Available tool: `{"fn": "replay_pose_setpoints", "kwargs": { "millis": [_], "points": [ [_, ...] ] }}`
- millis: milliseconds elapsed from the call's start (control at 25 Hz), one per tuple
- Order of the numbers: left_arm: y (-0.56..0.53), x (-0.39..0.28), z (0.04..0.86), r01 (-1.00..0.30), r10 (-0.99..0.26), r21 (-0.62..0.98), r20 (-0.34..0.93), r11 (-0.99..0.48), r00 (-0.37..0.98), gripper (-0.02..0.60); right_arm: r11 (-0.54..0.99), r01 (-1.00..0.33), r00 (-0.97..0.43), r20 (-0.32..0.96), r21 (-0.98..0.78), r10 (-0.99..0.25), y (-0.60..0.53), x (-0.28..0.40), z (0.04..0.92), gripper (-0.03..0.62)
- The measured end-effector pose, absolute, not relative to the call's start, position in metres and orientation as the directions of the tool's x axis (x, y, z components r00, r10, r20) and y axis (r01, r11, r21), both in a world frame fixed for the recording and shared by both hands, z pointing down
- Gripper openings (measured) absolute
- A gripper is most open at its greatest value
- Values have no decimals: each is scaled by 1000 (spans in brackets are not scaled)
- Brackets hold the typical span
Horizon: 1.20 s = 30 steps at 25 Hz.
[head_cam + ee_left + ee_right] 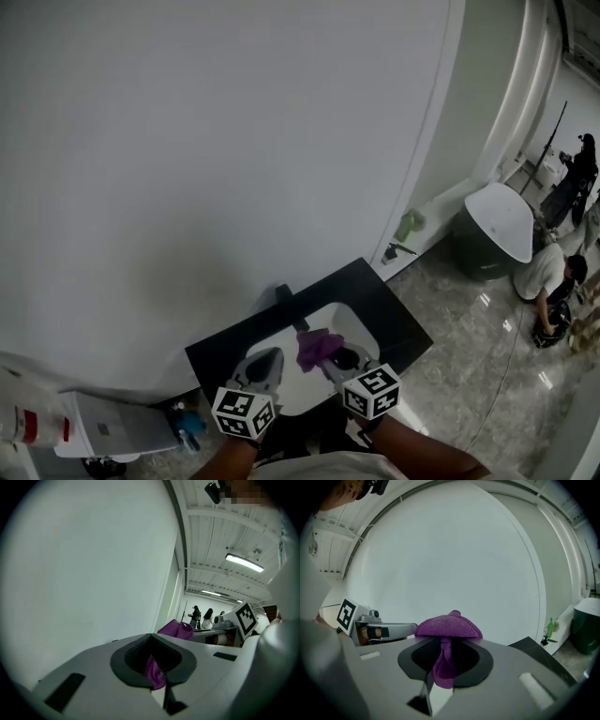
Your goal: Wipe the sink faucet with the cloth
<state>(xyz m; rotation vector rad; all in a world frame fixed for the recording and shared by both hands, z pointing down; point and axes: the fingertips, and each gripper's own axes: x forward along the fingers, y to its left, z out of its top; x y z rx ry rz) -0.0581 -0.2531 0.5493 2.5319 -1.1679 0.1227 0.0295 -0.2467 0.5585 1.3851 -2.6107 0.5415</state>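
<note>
A purple cloth (319, 346) hangs bunched over the white sink basin (302, 394), set in a black counter (394, 323). The dark faucet (286, 298) rises at the basin's back edge, just beyond the cloth and apart from both grippers. My right gripper (336, 362) is shut on the cloth (448, 626), which mushrooms above its jaws. My left gripper (268, 359) sits close on the left; a purple strip of cloth (155, 671) is pinched between its jaws. The right gripper (243, 618) shows beside it in the left gripper view. Neither gripper view shows the faucet.
A plain white wall (216, 141) fills the space behind the counter. At the right stand a white basin on a dark base (502, 223), a green bottle (408, 225) and a crouching person (548, 277). A white box (103, 427) and a blue object (188, 427) lie lower left.
</note>
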Motion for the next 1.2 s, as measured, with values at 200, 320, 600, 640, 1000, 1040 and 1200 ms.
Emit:
{"fn": "replay_pose_setpoints", "kwargs": {
  "millis": [200,320,600,640,1000,1040,1200],
  "points": [
    [-280,-69,568,-805,-761,286,272,-520,588,5,548,-805,-592,278,-226,-756,-337,21,565,71],
    [-298,-77,581,-831,-783,296,294,-471,549,5,564,-806,-590,298,-178,-750,-407,10,579,71],
    [-314,-77,594,-866,-806,308,338,-393,486,5,561,-804,-573,508,-196,-643,-466,-4,697,71],
    [-315,-76,597,-867,-806,311,342,-389,484,5,564,-801,-575,515,-199,-635,-463,-3,703,71],
    [-318,-61,585,-859,-809,313,314,-406,496,5,602,-778,-585,559,-181,-588,-384,21,706,71],
    [-317,-60,583,-859,-810,310,310,-408,497,5,601,-781,-586,537,-171,-607,-392,20,696,71],
    [-315,-61,578,-864,-818,298,304,-405,488,5,604,-781,-594,486,-158,-641,-453,6,677,71]
  ]
}}
